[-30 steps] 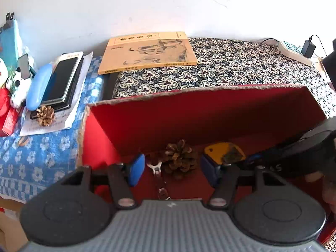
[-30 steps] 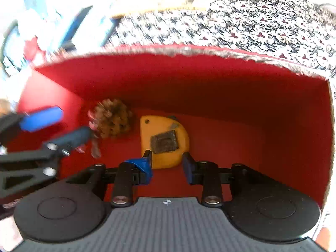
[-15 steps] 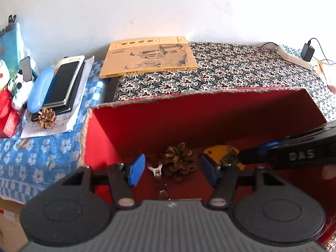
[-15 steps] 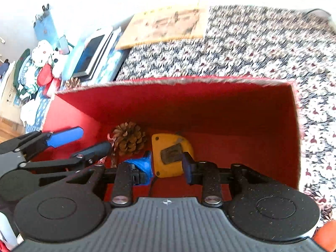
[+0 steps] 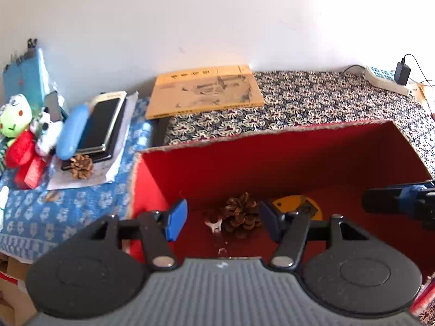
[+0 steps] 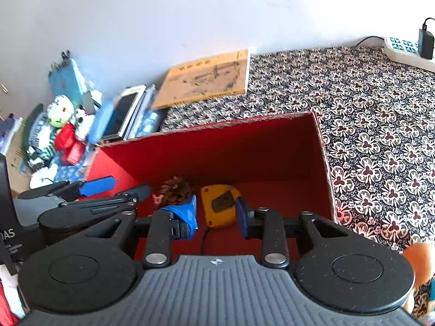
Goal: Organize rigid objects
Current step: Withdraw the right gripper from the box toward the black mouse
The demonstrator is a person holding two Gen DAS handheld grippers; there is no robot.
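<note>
Two claws, the left claw (image 5: 223,224) and the right claw (image 6: 216,213), are hovering wide open and empty over the red box (image 6: 223,146), where a light, brittle pine cone (image 5: 240,212) is wanting gentle pinching across its scales.

White lettering stands on the black body of the left gripper (image 6: 112,187), at the left edge of the right wrist view. The legible characters are "AS"; a preceding character is cut off, and the smaller lines below it are too small to read.

The tan book (image 5: 205,91), upper centre of the left wrist view, carries a row of dark characters along its top edge and a line along its lower edge. Both are too blurred to read.

No other text is legible.
</note>
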